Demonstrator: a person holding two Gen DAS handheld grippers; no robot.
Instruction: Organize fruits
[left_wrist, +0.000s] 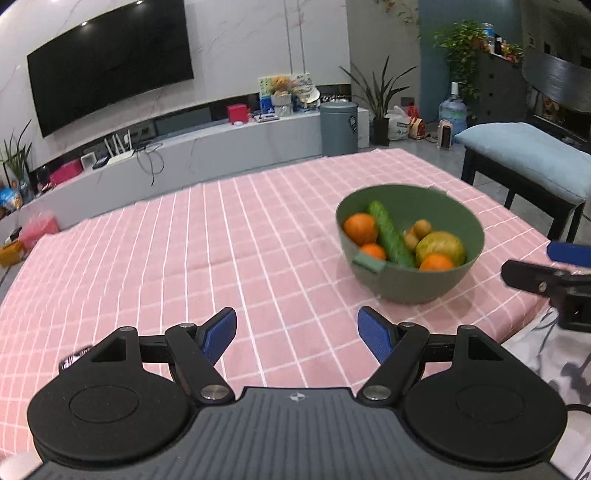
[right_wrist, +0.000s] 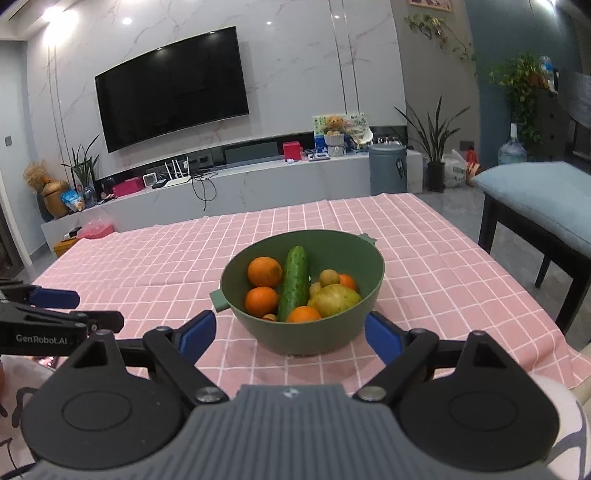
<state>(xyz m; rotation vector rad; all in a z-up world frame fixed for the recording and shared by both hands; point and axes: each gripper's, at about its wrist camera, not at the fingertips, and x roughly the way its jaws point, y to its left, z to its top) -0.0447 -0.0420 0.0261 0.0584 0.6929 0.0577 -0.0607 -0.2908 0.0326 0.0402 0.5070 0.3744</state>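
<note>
A green bowl (right_wrist: 332, 334) stands on the pink checked tablecloth (right_wrist: 147, 266). It holds a cucumber (right_wrist: 295, 286), several oranges (right_wrist: 264, 271), a yellow-green pear-like fruit (right_wrist: 334, 300) and small yellowish fruits (right_wrist: 328, 277). My right gripper (right_wrist: 290, 338) is open just in front of the bowl, its blue pads (right_wrist: 197, 334) on either side of the near wall, apart from it. In the left wrist view the bowl (left_wrist: 406, 284) sits ahead and to the right, and my left gripper (left_wrist: 297, 334) is open over bare cloth with nothing between its fingers.
A chair with a blue cushion (right_wrist: 543, 199) stands past the table's right edge. Beyond the far edge are a grey bin (right_wrist: 388, 170), a low TV bench (right_wrist: 258, 184) and a wall TV. Each gripper shows at the side of the other's view (left_wrist: 546, 277).
</note>
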